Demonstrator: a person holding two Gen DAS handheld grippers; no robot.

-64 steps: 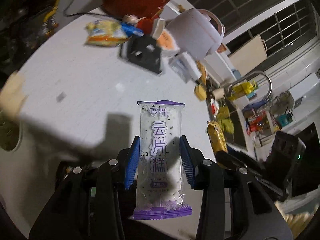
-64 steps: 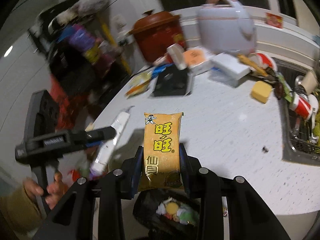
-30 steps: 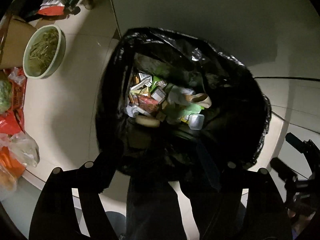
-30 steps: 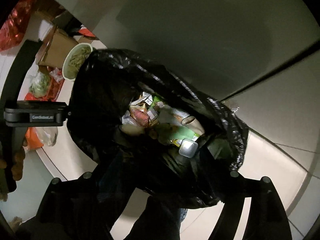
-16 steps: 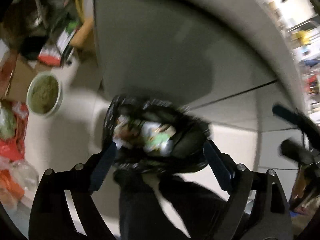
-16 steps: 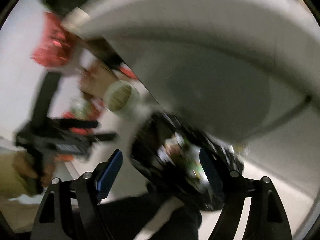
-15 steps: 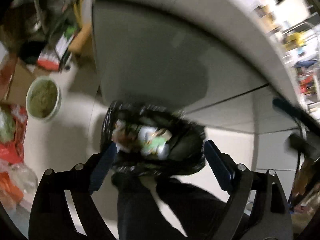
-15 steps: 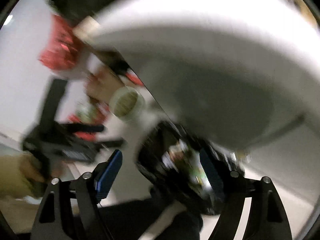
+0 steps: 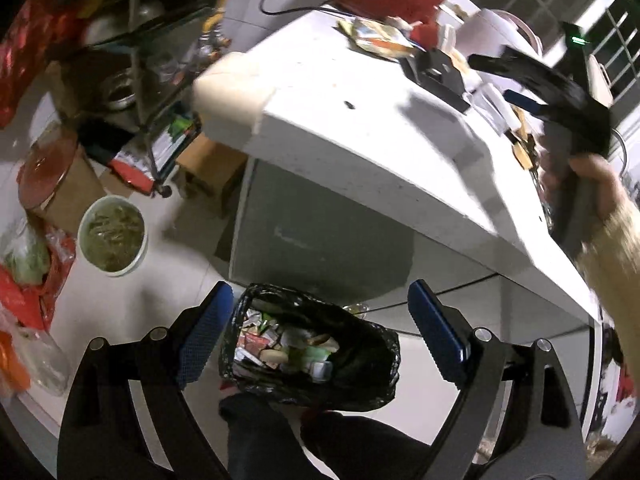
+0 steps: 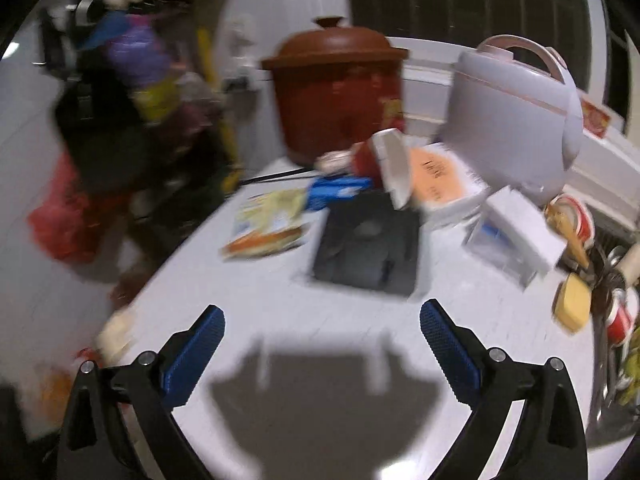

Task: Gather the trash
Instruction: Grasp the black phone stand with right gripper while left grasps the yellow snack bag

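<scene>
In the left wrist view my left gripper is open and empty, high above a black trash bag on the floor, full of wrappers. My right gripper is open and empty over the white counter; it also shows in the left wrist view, raised above the counter. A yellow snack packet and a blue wrapper lie on the counter ahead of it.
On the counter stand a brown crock pot, a white rice cooker, a black flat box, white boxes and a yellow sponge by the sink. On the floor a bowl of greens and red bags.
Both grippers dropped their snack packets into the trash bag and opened. Both have since risen; the right gripper swung back over the counter, the left tilted up from the bag.
</scene>
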